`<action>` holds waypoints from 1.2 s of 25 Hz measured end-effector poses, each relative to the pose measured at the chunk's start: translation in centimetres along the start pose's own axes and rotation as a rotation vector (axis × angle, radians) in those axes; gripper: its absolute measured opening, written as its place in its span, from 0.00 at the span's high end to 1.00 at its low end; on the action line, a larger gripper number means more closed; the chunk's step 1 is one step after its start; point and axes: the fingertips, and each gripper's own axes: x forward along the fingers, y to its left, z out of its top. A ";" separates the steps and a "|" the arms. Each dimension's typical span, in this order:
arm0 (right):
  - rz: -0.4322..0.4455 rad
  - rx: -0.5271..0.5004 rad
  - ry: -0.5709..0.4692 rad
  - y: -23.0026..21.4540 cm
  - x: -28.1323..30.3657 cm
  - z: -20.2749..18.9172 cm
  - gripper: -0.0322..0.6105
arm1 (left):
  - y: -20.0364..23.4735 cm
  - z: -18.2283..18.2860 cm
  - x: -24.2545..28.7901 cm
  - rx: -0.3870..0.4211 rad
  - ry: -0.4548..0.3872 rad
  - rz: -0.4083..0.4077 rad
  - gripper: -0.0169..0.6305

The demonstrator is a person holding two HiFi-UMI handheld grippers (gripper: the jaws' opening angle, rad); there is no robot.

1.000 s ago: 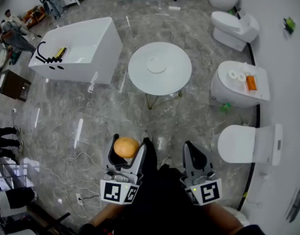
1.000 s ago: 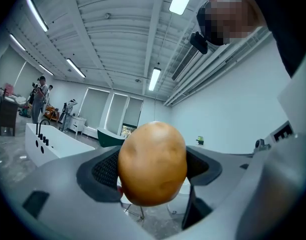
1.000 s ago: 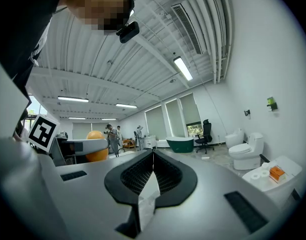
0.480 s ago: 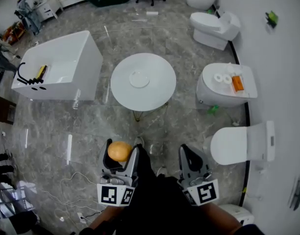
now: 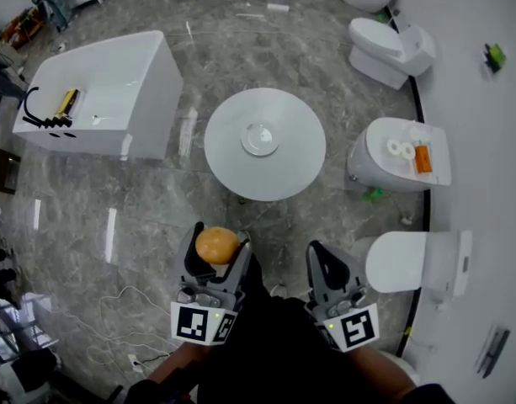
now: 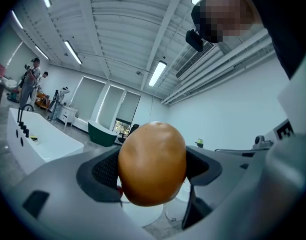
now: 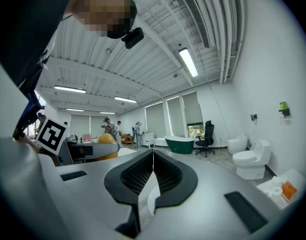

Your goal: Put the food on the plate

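Note:
A round orange-brown bread roll [image 5: 217, 246] [image 6: 152, 162] sits between the pads of my left gripper [image 5: 215, 249] [image 6: 153, 169], which is shut on it. A small white plate [image 5: 260, 138] lies in the middle of a round white table [image 5: 300, 171], ahead of both grippers and some way off. My right gripper [image 5: 329, 269] [image 7: 152, 176] is held beside the left one, its black pads pressed together with nothing between them. In the right gripper view the roll [image 7: 106, 139] shows at the left.
A white bathtub [image 5: 106, 99] with a black tap stands at the left. Toilets [image 5: 396, 160] line the curved wall at the right, one near my right gripper [image 5: 413, 263]. Cables [image 5: 127, 310] lie on the marble floor at lower left.
The view has shifted: the table and plate now sit a little farther right and lower than half a second ago. Both grippers keep their places, the roll still held.

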 end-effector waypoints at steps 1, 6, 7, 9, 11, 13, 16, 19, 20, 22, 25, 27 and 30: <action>0.019 -0.013 -0.006 0.4 1.0 0.3 0.94 | 0.6 0.3 0.5 0.001 -0.002 -0.003 0.42; 0.037 -0.016 0.016 1.5 5.0 0.4 0.94 | 3.9 1.5 2.5 -0.008 -0.007 0.003 0.42; 0.032 -0.015 0.026 1.5 5.7 0.3 0.94 | 4.7 1.6 2.7 -0.017 -0.006 0.005 0.42; 0.028 -0.025 0.044 1.8 7.2 0.2 0.94 | 6.3 2.0 3.2 -0.045 -0.003 0.010 0.42; 0.027 -0.044 0.056 2.0 8.5 0.1 0.94 | 7.6 2.3 3.7 -0.068 -0.003 0.006 0.42; 0.016 -0.057 0.062 1.9 9.6 0.0 0.94 | 8.5 2.4 4.4 -0.068 -0.004 -0.008 0.42; -0.010 -0.058 0.078 2.1 11.0 -0.2 0.94 | 9.8 2.2 5.4 -0.069 0.002 -0.036 0.42; -0.001 -0.062 0.087 3.1 12.0 -0.2 0.94 | 10.8 2.1 5.9 -0.079 0.008 -0.051 0.42; 0.004 -0.067 0.089 3.3 12.3 -0.3 0.94 | 11.1 2.2 6.1 -0.079 0.003 -0.048 0.42; -0.002 -0.062 0.094 3.2 12.9 -0.6 0.94 | 11.7 2.4 6.2 -0.075 -0.002 -0.040 0.42; -0.020 -0.047 0.080 2.5 13.6 -0.1 0.94 | 12.6 2.1 6.2 -0.086 0.012 -0.029 0.42; -0.016 -0.036 0.059 2.2 14.2 0.4 0.94 | 13.0 2.2 6.6 -0.107 0.016 -0.018 0.42; -0.013 -0.009 0.081 2.0 14.7 0.0 0.94 | 13.0 2.6 7.1 -0.111 0.017 -0.010 0.42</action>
